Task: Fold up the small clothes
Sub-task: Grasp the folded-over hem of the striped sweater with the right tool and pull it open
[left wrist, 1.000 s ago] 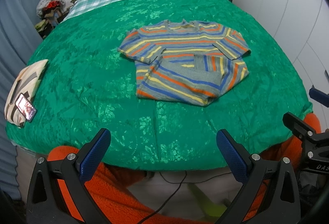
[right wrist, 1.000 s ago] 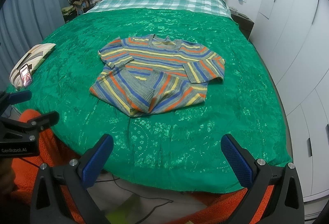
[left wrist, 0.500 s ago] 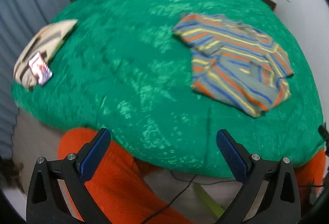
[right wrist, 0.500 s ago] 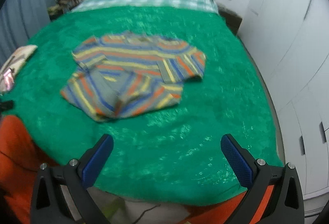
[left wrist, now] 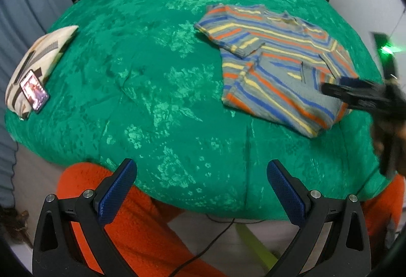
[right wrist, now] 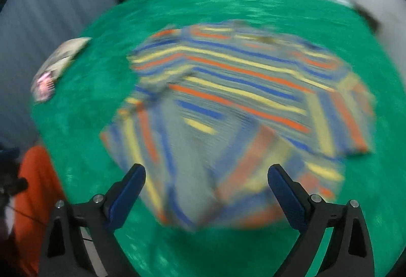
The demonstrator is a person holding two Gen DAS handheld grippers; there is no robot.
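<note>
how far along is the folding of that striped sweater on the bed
Partly done: the striped sweater lies on the green bedspread with both sleeves crossed over the front and the hem turned up. In hand: nothing; the right gripper hovers over its near edge, jaws open, and the left gripper sits off the bed's edge, open. Left: the final fold into a compact bundle.

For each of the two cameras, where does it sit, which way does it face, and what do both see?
Left wrist: on the left gripper, back at the bed's foot edge, facing the green bedspread; open jaws and the right gripper show.
Right wrist: on the right gripper, close over the striped sweater; blurred, jaws open.
Shared: sweater, bedspread, phone.
</note>
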